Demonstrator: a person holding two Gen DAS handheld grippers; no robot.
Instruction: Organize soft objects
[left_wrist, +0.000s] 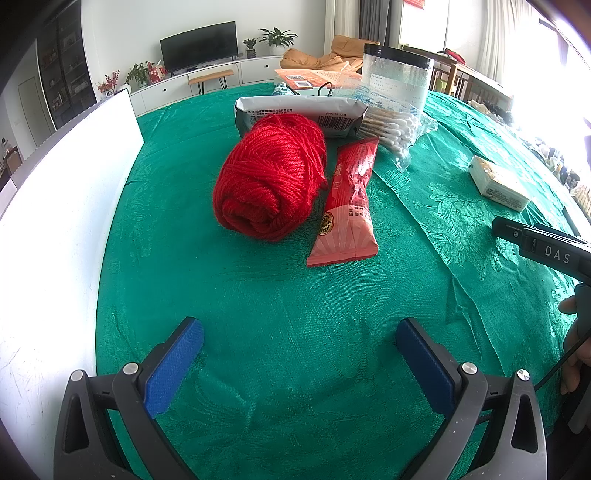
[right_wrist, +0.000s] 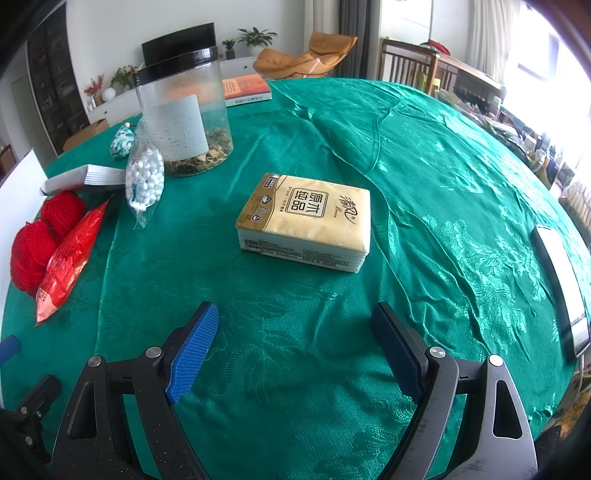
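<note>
On the counter (right_wrist: 332, 155), under a green cloth, lay one red yarn skein (left_wrist: 267, 173), one red packet (left_wrist: 349, 203), one bag of cotton swabs (left_wrist: 391, 129), one grey pouch (left_wrist: 295, 114), one clear jar (right_wrist: 184, 114) with a black lid, one book (right_wrist: 245, 88) and one tissue pack (right_wrist: 306, 221). A white board (left_wrist: 55, 221) stood along the counter's left edge.

The left hand-held gripper (left_wrist: 299, 362) was spread wide, its blue pads (left_wrist: 173, 365) above bare cloth, holding and touching nothing. The yarn lay ahead of it with the packet just beside on the right. The right hand-held gripper (right_wrist: 295, 347) was likewise wide and empty, the tissue pack lying ahead between the lines of its fingers, well apart from them.

Only the left wrist view showed the yarn as a single skein, and the right hand-held gripper's black body with part of a hand (left_wrist: 574, 354) at its right edge. Only the right wrist view showed the tissue pack's printed top, the dried bits at the jar's bottom, a teal patterned egg-shaped thing (right_wrist: 122, 142) behind the swabs, and a flat white-faced object (right_wrist: 561, 280) near the counter's right edge.
</note>
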